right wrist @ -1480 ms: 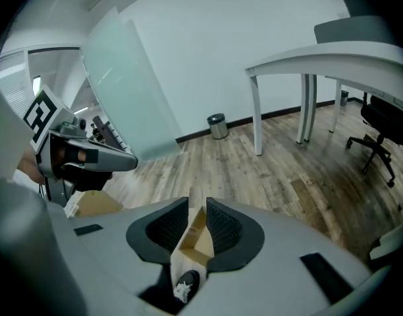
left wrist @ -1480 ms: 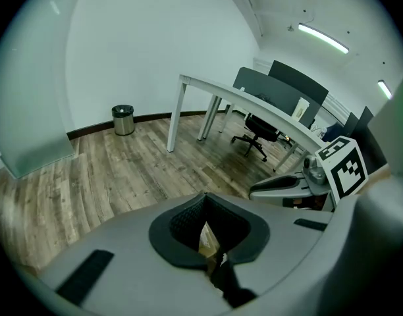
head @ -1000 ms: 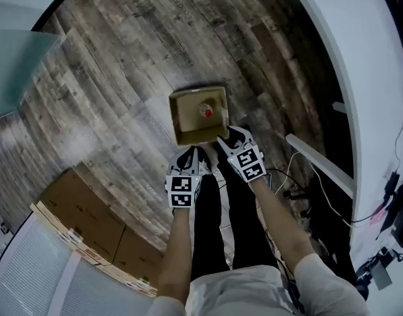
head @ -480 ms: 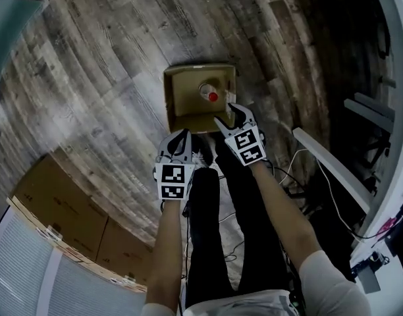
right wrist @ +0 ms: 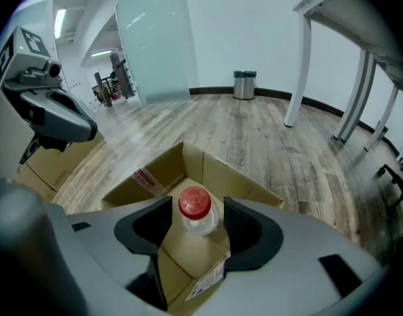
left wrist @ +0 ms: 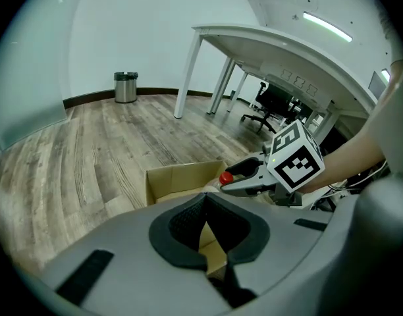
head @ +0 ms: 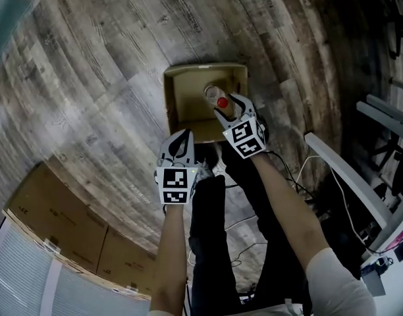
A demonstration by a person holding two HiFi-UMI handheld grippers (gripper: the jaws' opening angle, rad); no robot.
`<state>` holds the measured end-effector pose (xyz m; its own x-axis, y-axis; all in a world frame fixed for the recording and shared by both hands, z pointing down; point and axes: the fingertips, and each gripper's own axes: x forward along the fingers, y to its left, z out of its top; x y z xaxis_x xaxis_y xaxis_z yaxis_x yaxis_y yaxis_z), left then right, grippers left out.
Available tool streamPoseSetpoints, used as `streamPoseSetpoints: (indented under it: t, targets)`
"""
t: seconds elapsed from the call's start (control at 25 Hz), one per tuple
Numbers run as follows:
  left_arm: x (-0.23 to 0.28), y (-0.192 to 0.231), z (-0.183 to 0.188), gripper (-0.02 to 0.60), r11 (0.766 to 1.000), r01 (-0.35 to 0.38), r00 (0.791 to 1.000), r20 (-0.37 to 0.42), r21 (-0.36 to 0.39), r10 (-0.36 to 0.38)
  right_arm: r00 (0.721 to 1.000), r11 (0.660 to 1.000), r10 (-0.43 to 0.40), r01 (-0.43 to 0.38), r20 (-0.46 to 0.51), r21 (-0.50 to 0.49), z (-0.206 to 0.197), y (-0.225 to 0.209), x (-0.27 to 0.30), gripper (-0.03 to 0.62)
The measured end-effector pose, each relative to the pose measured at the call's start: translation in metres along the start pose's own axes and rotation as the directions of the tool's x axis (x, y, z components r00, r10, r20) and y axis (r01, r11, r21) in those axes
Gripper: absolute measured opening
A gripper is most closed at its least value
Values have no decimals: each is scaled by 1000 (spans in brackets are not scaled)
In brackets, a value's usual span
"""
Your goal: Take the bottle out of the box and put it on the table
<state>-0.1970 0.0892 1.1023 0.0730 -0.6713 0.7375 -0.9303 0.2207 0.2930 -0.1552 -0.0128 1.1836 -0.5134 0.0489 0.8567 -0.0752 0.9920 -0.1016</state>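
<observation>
An open cardboard box (head: 172,104) stands on the wooden floor. Upright inside it is a clear bottle (head: 213,95) with a red cap. My right gripper (head: 229,106) hangs over the box's near right side. Its jaws are opening, and in the right gripper view the bottle (right wrist: 200,225) stands between the pads without touching them. My left gripper (head: 184,137) is just outside the box's near wall, jaws closed to a point with nothing in them. The left gripper view shows the box (left wrist: 170,178) and the red cap (left wrist: 226,177) beyond its tip.
Large flat cardboard boxes (head: 70,222) lie on the floor at lower left. A white table (left wrist: 287,51) stands to the right, with cables (head: 290,176) beneath it. The person's legs and shoes are close behind the box. A metal bin (right wrist: 244,84) stands by the far wall.
Both grippers have come down toward the box. The right gripper's jaws have spread and now straddle the bottle's cap; the left has stayed closed near the box's front wall.
</observation>
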Motion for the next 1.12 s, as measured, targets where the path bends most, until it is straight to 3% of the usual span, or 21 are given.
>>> streamPoseSetpoints:
  t: [0.16, 0.24, 0.56, 0.88, 1.12]
  targets:
    - [5, -1, -9, 14, 1000, 2, 1000, -5, 2, -2, 1000, 999, 3, -3, -5, -53, -2, 1, 11, 266]
    - [4, -1, -11, 14, 1000, 6, 1000, -9, 3, -6, 1000, 998, 2, -2, -5, -62, -1, 1, 12, 190]
    - [-14, -2, -1, 14, 1000, 16, 1000, -26, 24, -15, 999, 995, -6, 3, -34, -96, 6, 10, -8, 181]
    - [-51, -24, 52, 14, 997, 36, 999, -15, 64, -35, 1000, 998, -28, 28, 6, -50, 35, 15, -90, 181]
    - [-90, -57, 110, 14, 985, 79, 997, -7, 155, -79, 998, 999, -53, 53, 27, 4, 65, 14, -166, 181]
